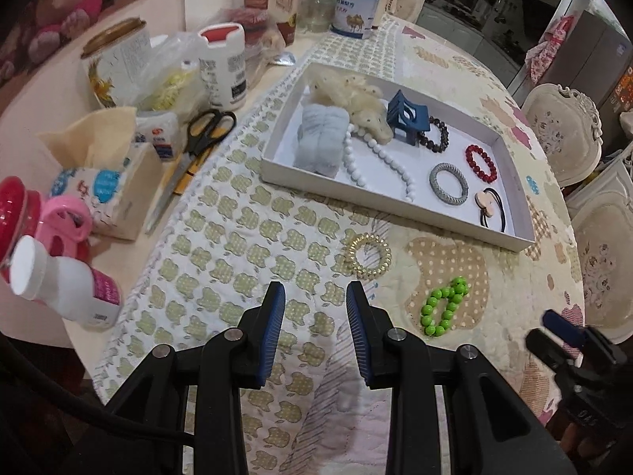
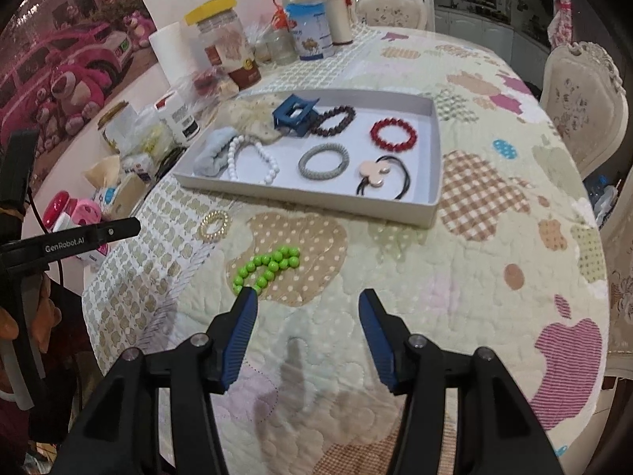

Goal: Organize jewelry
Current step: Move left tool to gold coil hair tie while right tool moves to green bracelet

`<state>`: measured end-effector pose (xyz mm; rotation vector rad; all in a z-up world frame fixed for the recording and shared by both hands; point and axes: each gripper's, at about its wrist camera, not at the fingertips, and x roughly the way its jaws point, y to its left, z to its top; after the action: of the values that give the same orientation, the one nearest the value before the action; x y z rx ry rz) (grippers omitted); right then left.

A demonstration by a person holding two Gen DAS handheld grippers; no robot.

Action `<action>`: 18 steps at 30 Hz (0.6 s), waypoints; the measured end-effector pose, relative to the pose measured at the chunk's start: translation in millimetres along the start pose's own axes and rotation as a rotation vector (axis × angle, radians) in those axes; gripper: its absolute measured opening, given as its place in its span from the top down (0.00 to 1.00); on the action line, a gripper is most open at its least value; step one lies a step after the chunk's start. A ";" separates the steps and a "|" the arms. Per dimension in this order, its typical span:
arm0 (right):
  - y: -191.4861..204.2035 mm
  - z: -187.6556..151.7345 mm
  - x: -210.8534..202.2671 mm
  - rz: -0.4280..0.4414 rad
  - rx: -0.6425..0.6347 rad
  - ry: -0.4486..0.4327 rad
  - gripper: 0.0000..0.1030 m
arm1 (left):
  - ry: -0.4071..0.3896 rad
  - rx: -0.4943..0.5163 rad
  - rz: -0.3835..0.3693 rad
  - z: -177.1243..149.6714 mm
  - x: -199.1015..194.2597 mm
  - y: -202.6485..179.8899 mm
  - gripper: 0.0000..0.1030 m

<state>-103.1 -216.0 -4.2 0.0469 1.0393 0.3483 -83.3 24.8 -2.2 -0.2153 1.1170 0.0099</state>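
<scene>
A white tray (image 1: pixel 395 202) (image 2: pixel 316 198) lies on the quilted table and holds a blue hair claw (image 1: pixel 405 116), a white bead necklace (image 1: pixel 379 158), a dark bead bracelet (image 1: pixel 435 134), a red bead bracelet (image 2: pixel 393 133), a grey ring (image 2: pixel 325 161), a black hair tie (image 2: pixel 385 176) and scrunchies. A gold spiral hair tie (image 1: pixel 368 255) (image 2: pixel 214 225) and a green bead bracelet (image 1: pixel 445 304) (image 2: pixel 267 267) lie on the cloth in front of the tray. My left gripper (image 1: pixel 315 297) is open and empty, just short of the gold tie. My right gripper (image 2: pixel 307 301) is open and empty, right of the green beads.
Jars, bottles, a tissue pack (image 1: pixel 107 194) and scissors (image 1: pixel 198 146) crowd the table's left side. Ornate chairs (image 2: pixel 581 107) stand at the right and far edges. The left gripper's body (image 2: pixel 71 237) shows at the left of the right wrist view.
</scene>
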 end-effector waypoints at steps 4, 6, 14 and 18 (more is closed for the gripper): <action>5.6 1.5 23.9 0.041 0.008 0.033 0.46 | 0.018 0.001 -0.008 3.1 11.9 -3.2 0.79; 10.0 3.5 34.3 0.054 0.004 0.038 0.46 | 0.034 0.001 -0.017 5.9 19.7 -4.7 0.79; 26.2 13.8 76.5 0.051 -0.020 0.062 0.47 | 0.076 0.051 0.002 18.1 54.2 -15.8 0.79; 25.5 14.3 92.2 0.040 -0.019 0.062 0.60 | 0.091 0.077 0.014 23.1 69.4 -20.3 0.79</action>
<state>-55.4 -162.1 -68.8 0.0402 1.0973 0.3974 -29.8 2.1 -51.0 -0.1398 1.2075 -0.0310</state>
